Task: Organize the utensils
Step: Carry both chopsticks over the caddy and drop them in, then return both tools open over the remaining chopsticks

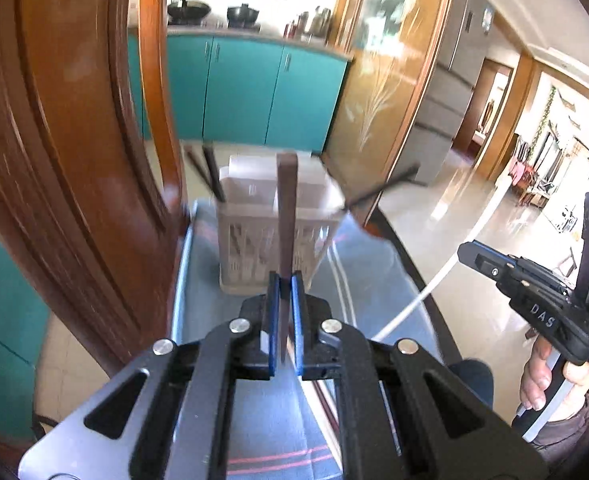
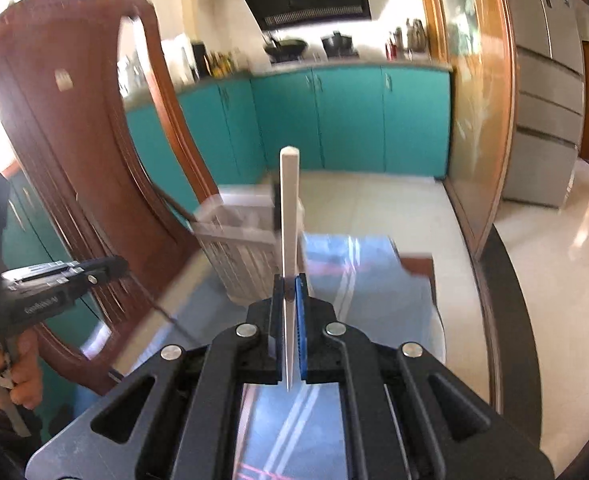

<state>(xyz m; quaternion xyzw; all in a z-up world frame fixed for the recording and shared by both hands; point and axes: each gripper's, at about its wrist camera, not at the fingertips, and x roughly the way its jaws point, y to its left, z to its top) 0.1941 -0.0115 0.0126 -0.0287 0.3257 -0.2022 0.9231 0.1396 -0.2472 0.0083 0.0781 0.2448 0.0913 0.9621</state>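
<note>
Black linkage arms of the left gripper fill the bottom of the left wrist view, and its blue pads are clenched on a dark brown chopstick that stands upright between them. Behind it, the wooden chair back rises on the left, beside the glass table with its blue striped cloth. On the cloth stands a pale slotted utensil basket, with dark chopsticks leaning out of its left side and another sticking out to the right. The right gripper grasps a white chopstick, also upright, in front of the same basket.
</note>
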